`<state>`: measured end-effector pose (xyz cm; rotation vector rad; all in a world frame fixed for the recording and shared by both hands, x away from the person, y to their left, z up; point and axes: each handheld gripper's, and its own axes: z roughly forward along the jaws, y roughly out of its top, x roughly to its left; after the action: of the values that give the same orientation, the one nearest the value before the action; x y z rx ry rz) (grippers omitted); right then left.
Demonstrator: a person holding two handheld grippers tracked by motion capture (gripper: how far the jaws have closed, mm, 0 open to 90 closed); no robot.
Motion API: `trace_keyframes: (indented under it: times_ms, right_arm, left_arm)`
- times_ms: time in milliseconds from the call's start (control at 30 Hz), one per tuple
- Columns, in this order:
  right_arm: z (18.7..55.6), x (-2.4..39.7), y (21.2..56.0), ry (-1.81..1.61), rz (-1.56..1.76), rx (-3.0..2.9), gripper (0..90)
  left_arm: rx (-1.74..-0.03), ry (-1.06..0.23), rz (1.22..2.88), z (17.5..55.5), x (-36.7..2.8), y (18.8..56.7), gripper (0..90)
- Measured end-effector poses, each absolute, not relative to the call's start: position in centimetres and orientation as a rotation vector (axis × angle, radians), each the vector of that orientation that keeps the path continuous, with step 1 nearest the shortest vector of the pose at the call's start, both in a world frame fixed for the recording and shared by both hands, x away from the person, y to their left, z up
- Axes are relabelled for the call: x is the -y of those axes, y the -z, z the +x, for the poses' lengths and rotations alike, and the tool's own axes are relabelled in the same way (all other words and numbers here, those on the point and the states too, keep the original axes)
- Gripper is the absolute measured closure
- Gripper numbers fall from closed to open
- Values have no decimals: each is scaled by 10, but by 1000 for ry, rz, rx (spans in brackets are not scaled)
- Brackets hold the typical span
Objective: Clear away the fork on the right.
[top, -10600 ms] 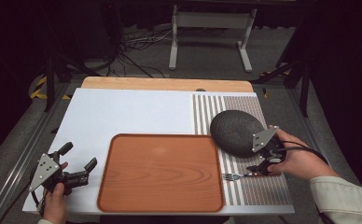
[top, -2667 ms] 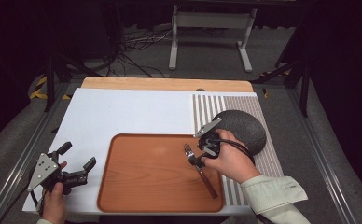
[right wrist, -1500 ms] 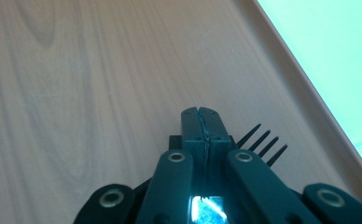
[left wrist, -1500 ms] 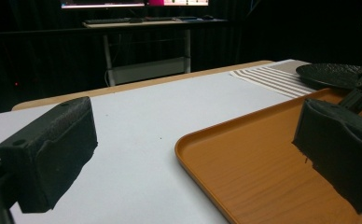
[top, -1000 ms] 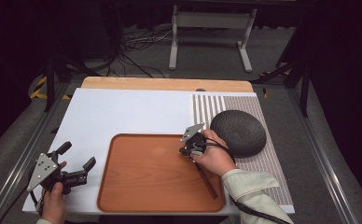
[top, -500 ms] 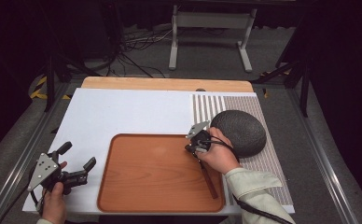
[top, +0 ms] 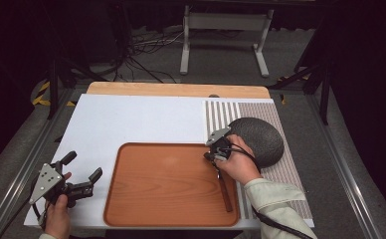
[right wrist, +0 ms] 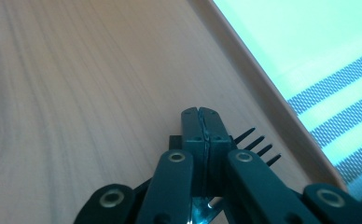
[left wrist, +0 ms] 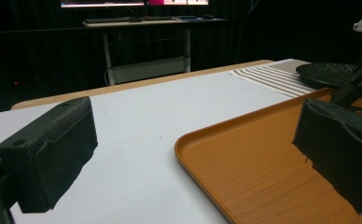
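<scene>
Fork (right wrist: 256,147) is the thing in hand: its tines stick out to the right of the right gripper (right wrist: 202,123), whose jaws are pressed together on it just above the wooden floor of the tray (top: 171,184), near the tray's right rim; from above, its brown handle (top: 225,189) trails back toward the person along that same edge. The grip looks thin and sits close to the tines, so the long handle could swing or slip out if the hand tilts, and letting go this near the rim could leave the fork propped on the lip or sliding off onto the striped mat (top: 221,114). Nearest the person on the other side, the left gripper (top: 81,179) rests on the white board with its jaws well apart and nothing between them. Apart from the fork, the tray holds nothing. Farther off, the dark round plate (top: 260,137) sits on the mat just beyond the right hand (top: 238,167), also empty as far as can be seen.
</scene>
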<state>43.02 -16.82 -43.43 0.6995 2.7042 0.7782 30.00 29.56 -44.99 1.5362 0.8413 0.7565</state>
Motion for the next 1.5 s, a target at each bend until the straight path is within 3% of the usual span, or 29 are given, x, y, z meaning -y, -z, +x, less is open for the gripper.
trace_keyframes:
  times_ms: [1067, 1267, 1333, 1500]
  right_arm:
    - [428, 195, 424, -775, 818, -2641, 892]
    - [423, 195, 409, -905, 807, -2595, 440]
    - [421, 195, 403, -965, 805, -2570, 327]
    - [413, 197, 390, -1028, 762, -2532, 215]
  left_arm:
    - [-843, -757, 1535, 298, -295, 450, 4]
    - [-853, -761, 1533, 295, -298, 451, 4]
    - [-855, -766, 1538, 294, -299, 451, 3]
    - [-860, -768, 1531, 293, -299, 450, 3]
